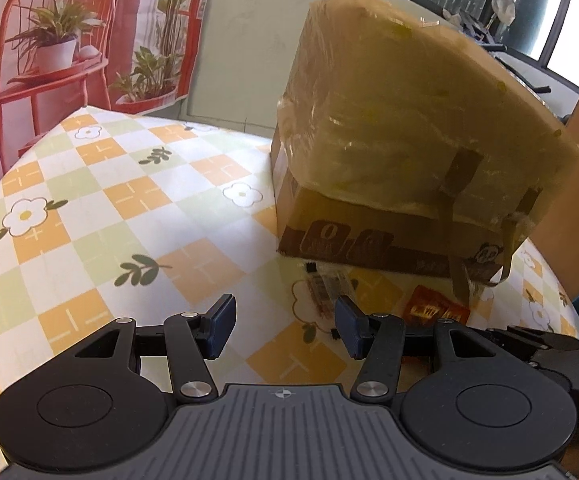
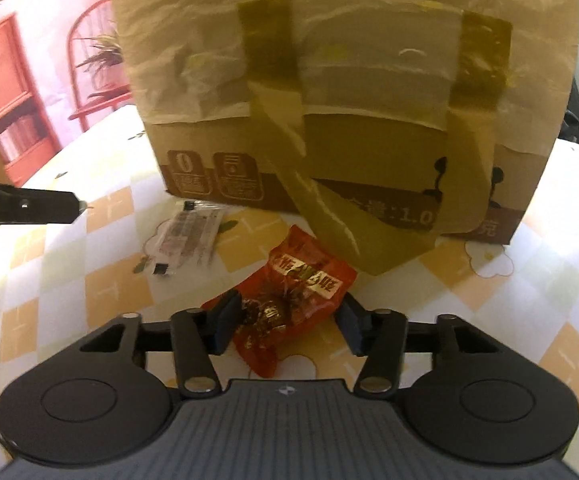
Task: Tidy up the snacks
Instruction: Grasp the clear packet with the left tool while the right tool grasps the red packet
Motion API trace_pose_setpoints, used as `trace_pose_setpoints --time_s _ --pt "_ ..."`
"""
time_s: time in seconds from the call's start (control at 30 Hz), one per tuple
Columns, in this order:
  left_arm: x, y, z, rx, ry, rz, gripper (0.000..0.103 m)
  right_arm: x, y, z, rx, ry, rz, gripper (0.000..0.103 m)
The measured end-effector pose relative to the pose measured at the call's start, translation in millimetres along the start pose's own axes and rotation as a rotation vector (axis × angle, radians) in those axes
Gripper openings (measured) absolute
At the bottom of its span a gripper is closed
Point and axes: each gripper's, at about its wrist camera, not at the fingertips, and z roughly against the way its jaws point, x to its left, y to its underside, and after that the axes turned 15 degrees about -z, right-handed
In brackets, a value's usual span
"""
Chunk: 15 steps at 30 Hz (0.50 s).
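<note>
The red snack packet (image 2: pixel 289 300) lay on the checked tablecloth (image 1: pixel 89 208) directly in front of the right gripper (image 2: pixel 285 326), its near half already between the two blue pads, its long axis running away from the gripper and a little to the right toward the cardboard box (image 2: pixel 349 80). The jaws stood at a middling width; the left pad (image 2: pixel 225 326) looked to be against the crinkled foil edge, while the right pad stood clear of it, so the packet was straddled rather than pinched. The right hand was plainly the nearer one, and the coming move seemed to turn on closing across the packet's short width. The left gripper (image 1: pixel 285 326) hung partly open over bare cloth with nothing between its pads; the clear striped wrapper (image 1: pixel 327 286) lay just beyond its right pad, near the box's lower edge. The packet was glossy, soft plastic, puffed and wrinkled, with gold lettering and dark contents showing; it would likely crumple and slip under a light squeeze. The box was stiff brown card wrapped in cloudy film, with a loose strip of tape (image 2: pixel 329 216) trailing down to the cloth just beyond the packet's far end.
</note>
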Motion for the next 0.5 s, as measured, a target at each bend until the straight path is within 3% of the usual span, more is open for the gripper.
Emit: trace_pose_setpoints --time_s 0.1,0.5 --pt "-3 2 -3 0.012 -0.004 0.002 0.057 -3 2 4 -0.006 -0.008 0.011 0.037" --pt "-31 -2 -28 0.053 -0.029 -0.015 0.057 -58 11 27 -0.066 -0.014 -0.043 0.035"
